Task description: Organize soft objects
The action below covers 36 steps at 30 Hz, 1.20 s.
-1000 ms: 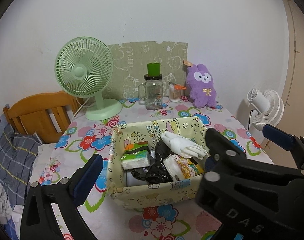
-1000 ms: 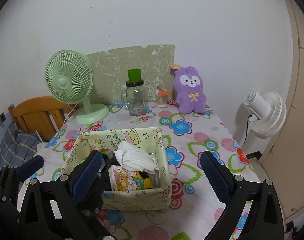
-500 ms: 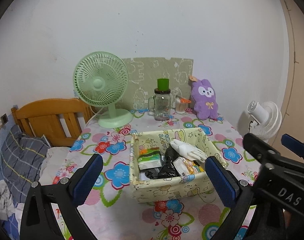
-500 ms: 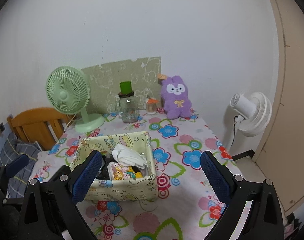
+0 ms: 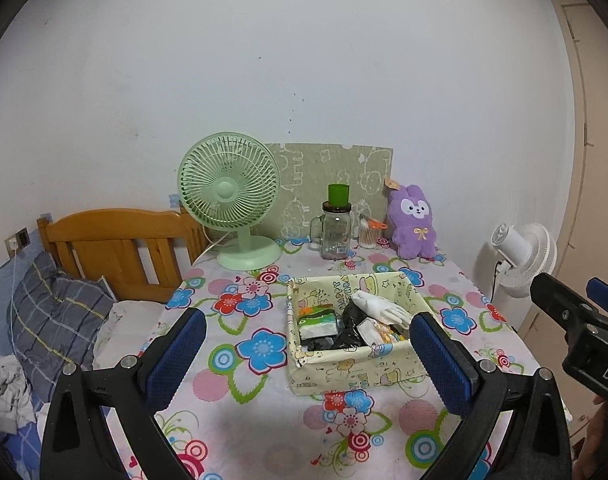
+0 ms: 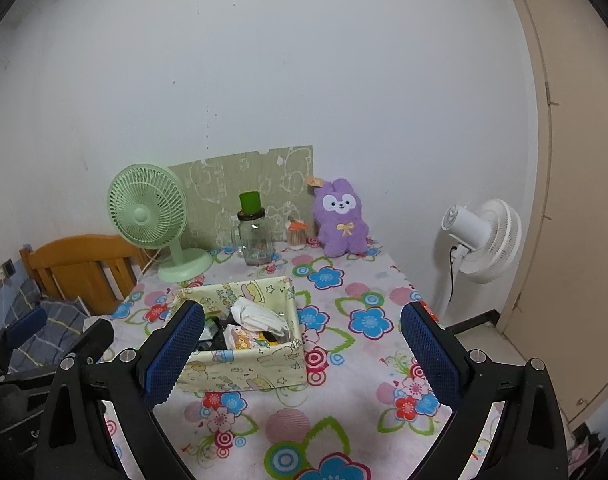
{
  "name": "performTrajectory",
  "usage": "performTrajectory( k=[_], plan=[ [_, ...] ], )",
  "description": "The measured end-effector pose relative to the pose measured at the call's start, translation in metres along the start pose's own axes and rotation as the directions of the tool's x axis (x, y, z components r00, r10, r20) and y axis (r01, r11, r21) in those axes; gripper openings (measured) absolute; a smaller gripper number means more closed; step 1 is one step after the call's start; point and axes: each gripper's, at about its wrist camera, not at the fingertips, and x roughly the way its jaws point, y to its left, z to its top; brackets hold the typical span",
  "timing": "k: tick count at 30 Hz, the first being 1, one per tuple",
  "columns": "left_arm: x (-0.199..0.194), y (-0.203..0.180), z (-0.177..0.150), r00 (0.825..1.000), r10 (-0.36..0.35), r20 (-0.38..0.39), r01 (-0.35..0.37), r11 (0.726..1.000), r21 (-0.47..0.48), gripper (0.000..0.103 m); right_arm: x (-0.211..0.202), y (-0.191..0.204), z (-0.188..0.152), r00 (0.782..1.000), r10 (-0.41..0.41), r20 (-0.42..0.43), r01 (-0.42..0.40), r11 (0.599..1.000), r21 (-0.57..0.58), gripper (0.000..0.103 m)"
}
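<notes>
Against the white wall stands the surface (image 5: 224, 364), covered by a cloth printed with bright flowers, with a wooden bed headboard (image 5: 116, 248) and a checked pillow (image 5: 56, 320) at its left side. A white standing fan (image 6: 483, 240) sits on the floor to the right, apart from the surface. Near the middle of the surface sits a pale yellow fabric basket (image 5: 343, 368) with cartoon prints. Along the back edge, from left to right, stand a green desk fan (image 5: 230, 200), a glass jar mug (image 5: 335, 232) with a green cup on its lid, a small holder of cotton swabs (image 5: 368, 234) and a purple plush rabbit (image 5: 413, 228) leaning at the wall, well apart from the basket. Inside the basket lie a white glove (image 5: 377, 308), a crumpled black piece (image 5: 349, 328), a green and white tissue pack (image 5: 317, 322) and a cartoon-printed packet (image 6: 246, 340), crowded together and touching.

The left tongs (image 5: 307, 354) hang above the near part of the surface, jaws spread wide and holding nothing. The right tongs (image 6: 302, 356) hang likewise, wide apart and empty, with the basket showing between and behind their blue pads (image 6: 172, 356).
</notes>
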Motion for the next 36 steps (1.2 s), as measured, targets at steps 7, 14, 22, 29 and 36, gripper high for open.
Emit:
performTrajectory(
  k=[7, 14, 22, 29, 36],
  plan=[
    [-0.015, 0.003, -0.004, 1.000, -0.007, 0.017, 0.007, 1.000, -0.004, 0.103, -0.010, -0.002, -0.004, 1.000, -0.001, 0.009, 0.001, 1.000, 0.001, 0.100],
    [-0.021, 0.007, -0.005, 1.000, 0.012, 0.025, -0.011, 0.999, -0.032, 0.103, -0.017, 0.004, -0.006, 1.000, 0.017, 0.014, -0.016, 0.999, -0.032, 0.100],
    [-0.026, 0.007, -0.008, 0.999, 0.024, 0.030, -0.023, 0.999, -0.038, 0.103, -0.018, 0.008, -0.006, 0.999, 0.030, 0.025, -0.028, 0.998, -0.058, 0.100],
    [-0.029, 0.006, -0.009, 0.999, 0.017, 0.031, -0.016, 0.999, -0.032, 0.103, -0.020, 0.008, -0.007, 0.999, 0.026, 0.028, -0.024, 0.998, -0.053, 0.100],
    [-0.030, 0.004, -0.009, 0.999, 0.012, 0.031, -0.011, 1.000, -0.024, 0.103, -0.023, 0.007, -0.009, 0.999, 0.015, 0.034, -0.013, 0.999, -0.051, 0.100]
  ],
)
